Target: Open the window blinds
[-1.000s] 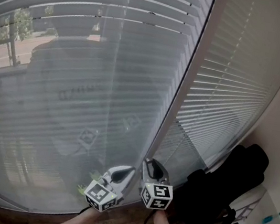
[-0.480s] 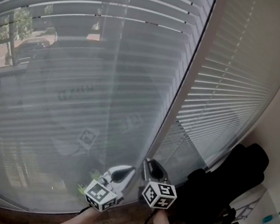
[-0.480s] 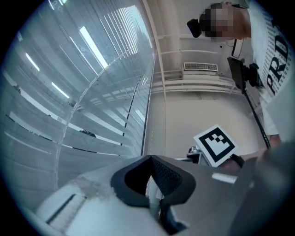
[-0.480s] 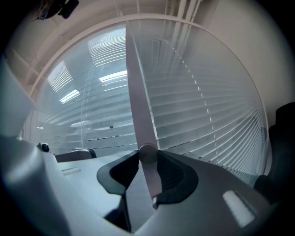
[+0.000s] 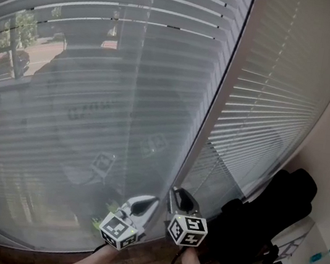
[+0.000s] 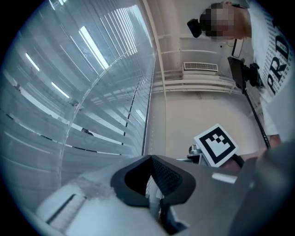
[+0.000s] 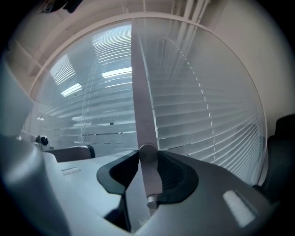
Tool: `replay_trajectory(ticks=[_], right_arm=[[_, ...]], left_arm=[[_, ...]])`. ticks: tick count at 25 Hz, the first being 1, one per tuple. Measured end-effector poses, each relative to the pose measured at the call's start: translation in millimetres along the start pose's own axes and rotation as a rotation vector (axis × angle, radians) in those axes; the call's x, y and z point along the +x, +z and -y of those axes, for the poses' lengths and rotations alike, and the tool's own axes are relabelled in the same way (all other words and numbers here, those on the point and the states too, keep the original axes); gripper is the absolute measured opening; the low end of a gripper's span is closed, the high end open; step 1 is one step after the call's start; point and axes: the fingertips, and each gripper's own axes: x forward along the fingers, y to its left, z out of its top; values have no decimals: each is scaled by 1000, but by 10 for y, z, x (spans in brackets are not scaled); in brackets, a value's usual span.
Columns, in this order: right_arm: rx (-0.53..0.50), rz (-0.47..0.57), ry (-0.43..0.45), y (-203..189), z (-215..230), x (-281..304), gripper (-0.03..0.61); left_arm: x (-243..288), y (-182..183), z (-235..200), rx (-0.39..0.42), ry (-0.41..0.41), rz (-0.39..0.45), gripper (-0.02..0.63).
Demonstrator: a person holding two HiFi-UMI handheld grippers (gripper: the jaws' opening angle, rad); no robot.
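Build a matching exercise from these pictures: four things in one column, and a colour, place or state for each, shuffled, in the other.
Things:
1. rod
2. blinds
3. floor
4. bag

Descriptions:
A. brown wood
B. black, beside the wall
C. let down, pale slats
D. clamped in the right gripper

Pairs: 1-D, 2-C, 3-A, 4-B.

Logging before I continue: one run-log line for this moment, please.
left blind: slats partly open | right tongs: clamped on grey tilt wand | left tongs: around pale translucent piece, grip unclear
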Motion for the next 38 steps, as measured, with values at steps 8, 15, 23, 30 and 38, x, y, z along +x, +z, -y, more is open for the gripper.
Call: replay_trajectory(ticks=[8,15,23,30,38], right_arm=[[-339,5,16,152,-115,-46,158],[-751,-27,-22,154,-210,2,156],[-925,-23,-40,101,-240,-9,138],[-963,-20,-54,79,-218,-5,138],[-868,-2,-52,74,-194,-11,135]], left_arm=[[-13,-8,-37,5,0,10,-8],[-3,-24,-14,4,4,11,-8],[-2,-11,-40,5,14,16,-8],[-6,-21,-51,3,17,14,-8],[-9,-39,-54,6,12,9,-8]])
